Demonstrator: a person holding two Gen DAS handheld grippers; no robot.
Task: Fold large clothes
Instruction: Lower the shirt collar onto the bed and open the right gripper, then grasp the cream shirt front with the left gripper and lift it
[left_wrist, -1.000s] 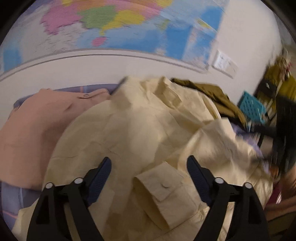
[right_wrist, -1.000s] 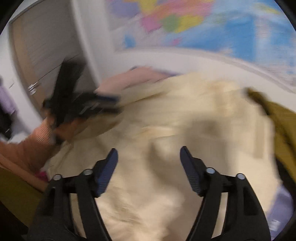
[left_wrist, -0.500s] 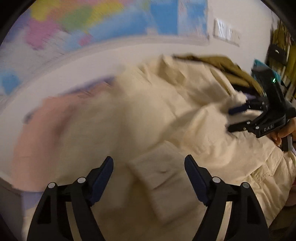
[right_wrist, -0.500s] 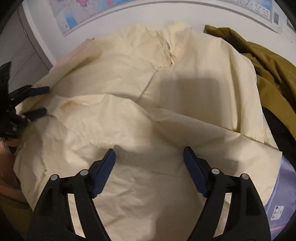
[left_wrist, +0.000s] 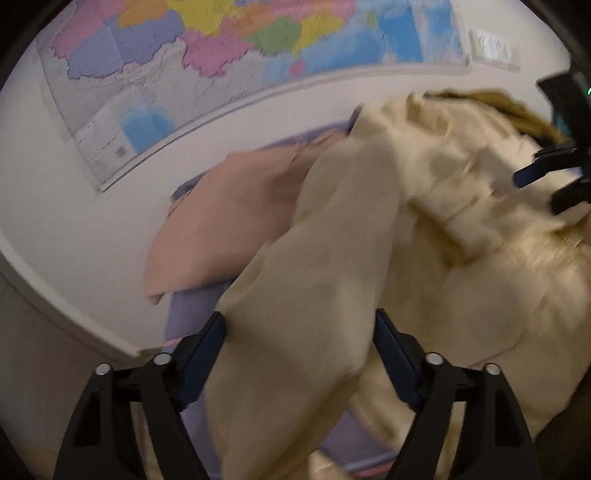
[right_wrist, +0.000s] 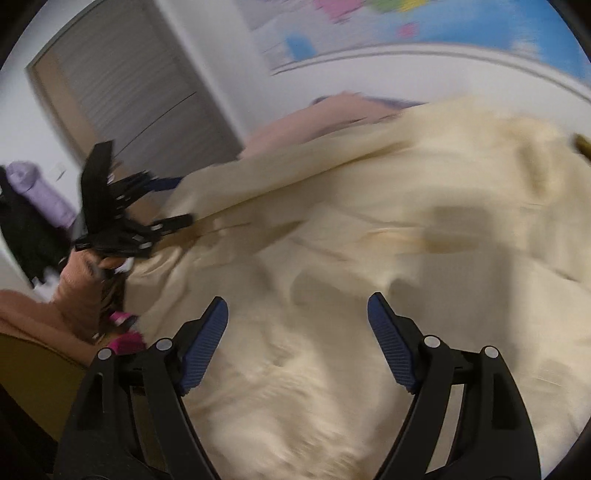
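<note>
Cream garment (left_wrist: 461, 280): spread over the bed's lilac sheet (left_wrist: 192, 314) for folding, a long fold raised toward 12 o'clock.
Left gripper (left_wrist: 297, 354): jaws have just been closing, that fold between them (pads not visibly pressing).
Right gripper (right_wrist: 297, 339): jaws have just been opening, released above the cloth.
Pink garment (left_wrist: 229, 218): at 10 o'clock, set aside.

Your work surface is a bed with a lavender sheet (left_wrist: 192, 306); on it lie the cream garment (left_wrist: 314, 288), a pink garment (left_wrist: 229, 221) and an olive one (left_wrist: 517, 107).
</note>
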